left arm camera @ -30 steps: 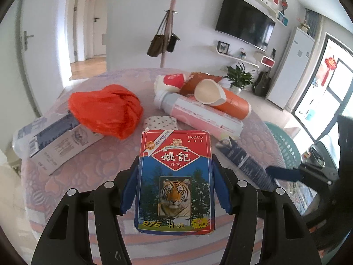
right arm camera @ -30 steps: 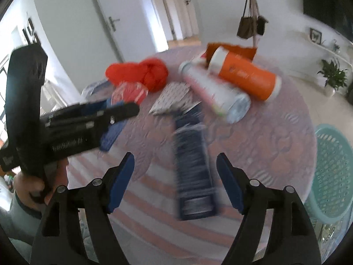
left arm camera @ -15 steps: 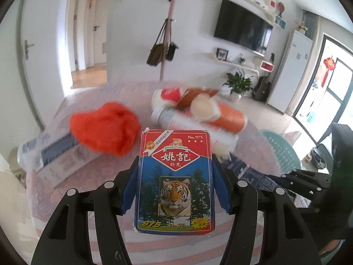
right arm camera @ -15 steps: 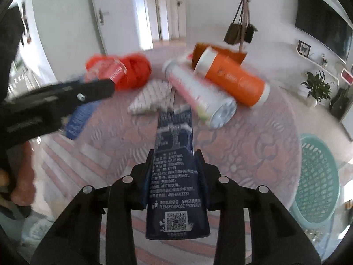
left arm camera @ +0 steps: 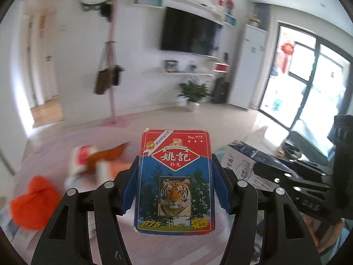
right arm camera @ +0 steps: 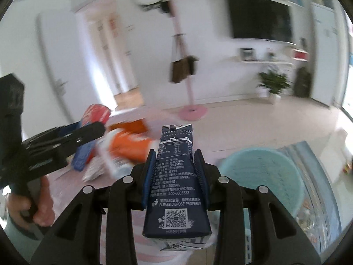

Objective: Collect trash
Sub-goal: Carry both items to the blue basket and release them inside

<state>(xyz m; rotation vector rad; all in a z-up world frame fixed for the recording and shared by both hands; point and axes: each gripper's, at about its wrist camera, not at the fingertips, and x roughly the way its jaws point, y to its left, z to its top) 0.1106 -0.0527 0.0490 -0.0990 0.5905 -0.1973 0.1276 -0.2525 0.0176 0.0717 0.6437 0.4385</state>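
My left gripper (left arm camera: 175, 190) is shut on a red and blue playing-card box with a tiger picture (left arm camera: 175, 181), held up above the table. My right gripper (right arm camera: 175, 176) is shut on a dark blue milk carton (right arm camera: 175, 190), also lifted off the table. The carton shows in the left wrist view (left arm camera: 245, 161) at the right, with the right gripper behind it. The left gripper shows in the right wrist view (right arm camera: 66, 141) with the card box (right arm camera: 92, 121). A teal mesh basket (right arm camera: 260, 174) stands just right of the carton, below table level.
On the pink patterned table (left arm camera: 44, 154) lie a crumpled orange bag (left arm camera: 33, 203), an orange tube (right arm camera: 130, 148), a white and pink tube (right arm camera: 114, 163) and a red and white packet (left arm camera: 81, 154), all blurred. A coat stand (right arm camera: 187, 84) rises beyond the table.
Both grippers have risen and tilted up, so the table has dropped low in view. My right gripper closed on the milk carton and lifted it toward the teal basket.
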